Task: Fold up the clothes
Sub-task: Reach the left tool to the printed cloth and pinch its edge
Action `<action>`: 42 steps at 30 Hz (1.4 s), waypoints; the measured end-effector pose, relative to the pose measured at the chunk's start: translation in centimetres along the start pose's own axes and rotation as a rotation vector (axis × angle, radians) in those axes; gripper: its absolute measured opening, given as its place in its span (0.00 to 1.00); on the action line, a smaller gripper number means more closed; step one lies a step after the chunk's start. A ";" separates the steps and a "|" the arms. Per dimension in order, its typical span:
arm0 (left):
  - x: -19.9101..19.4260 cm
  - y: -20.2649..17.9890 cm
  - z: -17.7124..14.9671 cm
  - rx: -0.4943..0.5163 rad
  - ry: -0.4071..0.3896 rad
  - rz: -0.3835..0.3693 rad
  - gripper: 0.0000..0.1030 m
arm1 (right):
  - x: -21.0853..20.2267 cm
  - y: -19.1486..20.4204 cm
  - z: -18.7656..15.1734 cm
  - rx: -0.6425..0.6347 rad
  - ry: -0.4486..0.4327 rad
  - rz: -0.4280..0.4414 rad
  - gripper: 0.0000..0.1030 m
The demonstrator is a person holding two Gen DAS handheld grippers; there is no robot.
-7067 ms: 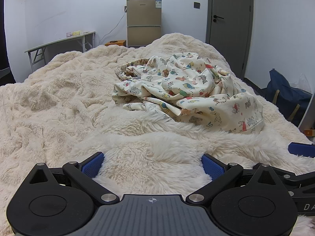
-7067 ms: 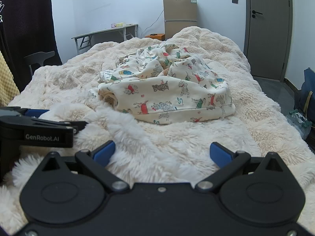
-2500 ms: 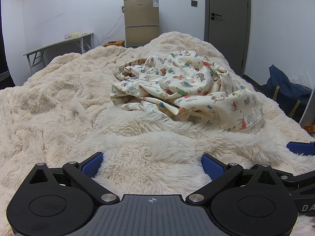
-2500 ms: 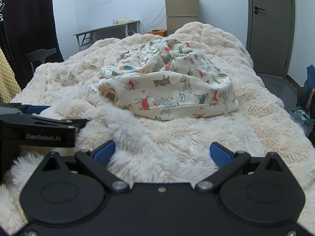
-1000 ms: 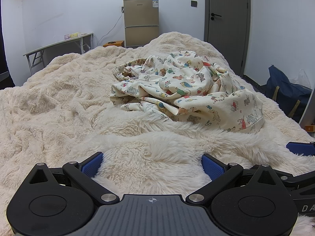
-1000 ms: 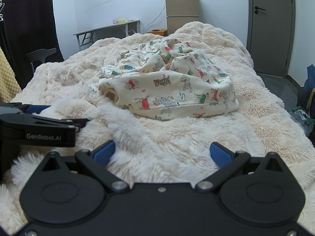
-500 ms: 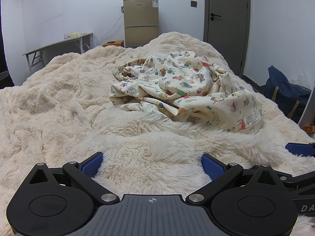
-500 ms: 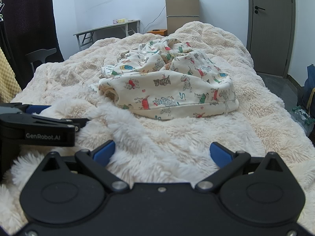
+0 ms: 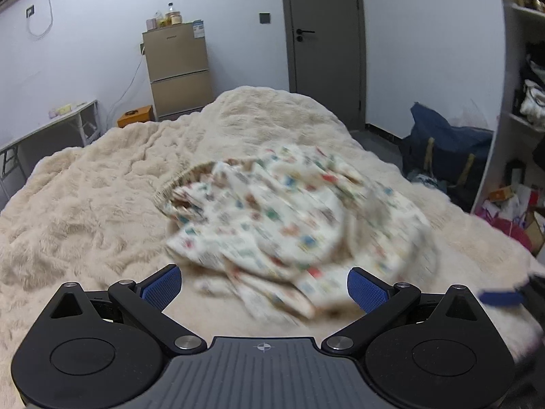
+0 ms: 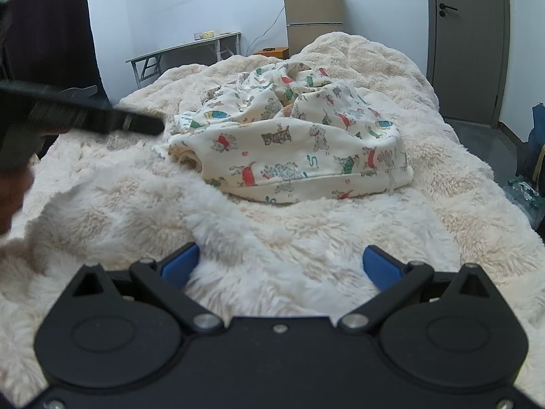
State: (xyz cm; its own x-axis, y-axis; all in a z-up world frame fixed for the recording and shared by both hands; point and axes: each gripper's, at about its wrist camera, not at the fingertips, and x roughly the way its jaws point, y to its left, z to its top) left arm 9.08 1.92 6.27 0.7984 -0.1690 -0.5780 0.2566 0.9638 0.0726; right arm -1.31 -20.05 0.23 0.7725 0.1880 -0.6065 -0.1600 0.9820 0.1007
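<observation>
A crumpled cream garment with a small animal print (image 9: 293, 225) lies in a heap on the fluffy cream bed blanket (image 9: 85, 204). It also shows in the right wrist view (image 10: 299, 146). My left gripper (image 9: 264, 284) is open and empty, raised just above the garment's near edge, and its view is blurred by motion. My right gripper (image 10: 279, 266) is open and empty, low over the blanket (image 10: 306, 231), short of the garment. The left gripper's body crosses the right wrist view at the left (image 10: 78, 116).
A small fridge (image 9: 178, 71) and a grey door (image 9: 325, 44) stand beyond the bed. A folding table (image 10: 184, 51) is at the back left. A dark blue bag (image 9: 442, 156) and cluttered shelves (image 9: 524, 102) are on the floor to the right.
My left gripper has lifted off the blanket and moved forward toward the garment, which now looks much closer. The right gripper has moved forward only slightly.
</observation>
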 end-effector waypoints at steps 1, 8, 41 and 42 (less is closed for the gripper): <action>1.1 0.9 0.3 -0.034 0.019 0.011 1.00 | 0.0 0.0 0.0 0.000 0.000 0.000 1.00; 8.3 7.7 -1.5 -0.472 0.162 -0.139 0.82 | 0.1 -0.1 0.0 0.001 0.000 0.000 1.00; -7.0 -0.2 -4.9 -0.178 -0.190 -0.330 0.51 | -0.7 -0.8 0.4 0.035 -0.034 -0.008 1.00; -7.5 0.3 -4.7 -0.188 -0.206 -0.327 0.53 | -0.7 -0.8 0.4 0.035 -0.033 -0.008 1.00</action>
State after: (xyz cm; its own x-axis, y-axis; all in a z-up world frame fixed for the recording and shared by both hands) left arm 0.63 4.44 6.78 0.7883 -0.4914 -0.3703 0.4257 0.8701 -0.2484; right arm -1.48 -21.00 0.84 0.7936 0.1801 -0.5811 -0.1328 0.9834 0.1235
